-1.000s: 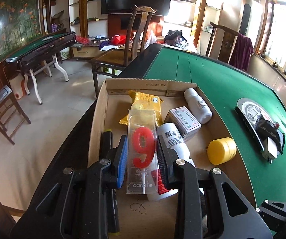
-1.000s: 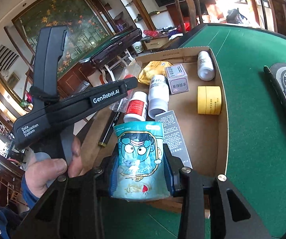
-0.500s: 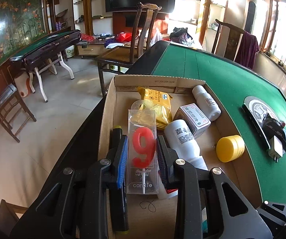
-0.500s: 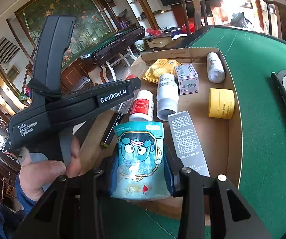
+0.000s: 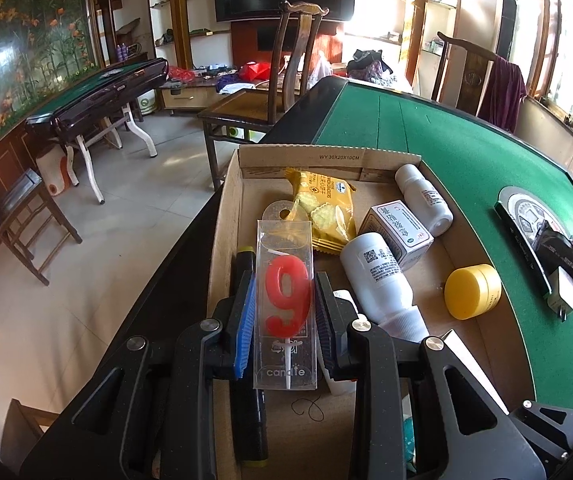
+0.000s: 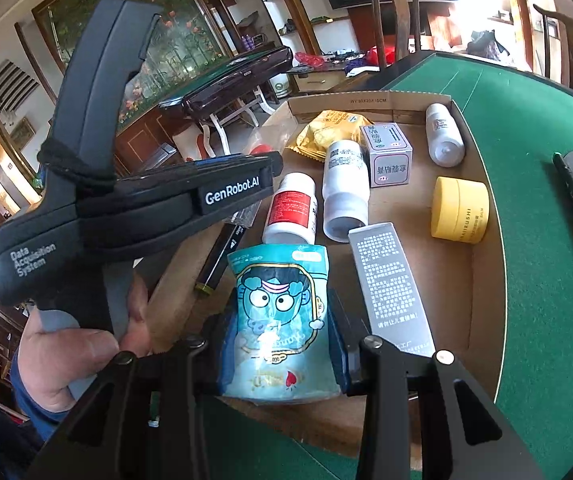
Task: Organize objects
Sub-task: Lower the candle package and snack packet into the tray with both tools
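Green felt covers the counter point(image 5: 466, 152), and a shallow cardboard box point(image 5: 326, 156) sits at its near edge, with a tiled floor and wooden chairs beyond. In the left wrist view the left claw point(image 5: 284, 320) is clenched on a clear candle packet point(image 5: 286, 304) holding a red number nine, which stands upright in the lower middle of the frame above the box's near left part. In the right wrist view the right claw point(image 6: 282, 340) grips a pale blue cartoon snack pouch point(image 6: 280, 320) over the box's near rim, at the bottom centre.

Over the last second little has changed: both grips stay as tight as they were and neither packet has been let go. The left view has crept slightly so that the box contents sit lower and closer in frame, the yellow cracker packet point(image 5: 324, 208) and the white bottle point(image 5: 378, 276) now lying just past the candle. The right view likewise shows the yellow jar point(image 6: 460, 210) and the grey carton point(image 6: 390, 288) somewhat nearer.

Judging from this, both items seem poised over the box and not yet placed; each likely still needs a free spot among the things already lying there.
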Available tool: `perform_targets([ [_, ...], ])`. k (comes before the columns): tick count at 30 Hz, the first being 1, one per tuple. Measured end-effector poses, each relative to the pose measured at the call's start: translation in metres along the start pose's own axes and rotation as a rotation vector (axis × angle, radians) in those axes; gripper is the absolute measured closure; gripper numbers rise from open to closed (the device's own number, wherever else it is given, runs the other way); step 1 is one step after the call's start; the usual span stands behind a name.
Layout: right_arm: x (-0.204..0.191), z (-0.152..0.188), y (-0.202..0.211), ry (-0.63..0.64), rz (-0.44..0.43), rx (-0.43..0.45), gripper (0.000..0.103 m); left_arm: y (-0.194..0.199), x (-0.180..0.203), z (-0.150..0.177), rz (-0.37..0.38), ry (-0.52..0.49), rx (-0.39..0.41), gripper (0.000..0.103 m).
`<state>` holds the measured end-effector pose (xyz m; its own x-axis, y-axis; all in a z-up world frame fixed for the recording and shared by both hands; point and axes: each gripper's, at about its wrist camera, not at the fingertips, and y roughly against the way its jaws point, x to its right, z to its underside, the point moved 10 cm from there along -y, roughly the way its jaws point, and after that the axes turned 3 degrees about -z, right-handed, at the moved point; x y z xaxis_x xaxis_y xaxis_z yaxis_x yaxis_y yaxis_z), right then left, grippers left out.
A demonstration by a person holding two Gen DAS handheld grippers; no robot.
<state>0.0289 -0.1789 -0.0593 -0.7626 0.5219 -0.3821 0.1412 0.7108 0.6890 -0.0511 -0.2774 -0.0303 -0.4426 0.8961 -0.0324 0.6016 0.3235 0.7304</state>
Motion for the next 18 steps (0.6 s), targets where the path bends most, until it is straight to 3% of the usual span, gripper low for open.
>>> perform_targets([
  [18,0.0023,0.0045,-0.0034,0.016,0.016,-0.018,0.065,-0.0038,0.0011,0.0034,-0.01,-0.008,-0.012,0.075],
])
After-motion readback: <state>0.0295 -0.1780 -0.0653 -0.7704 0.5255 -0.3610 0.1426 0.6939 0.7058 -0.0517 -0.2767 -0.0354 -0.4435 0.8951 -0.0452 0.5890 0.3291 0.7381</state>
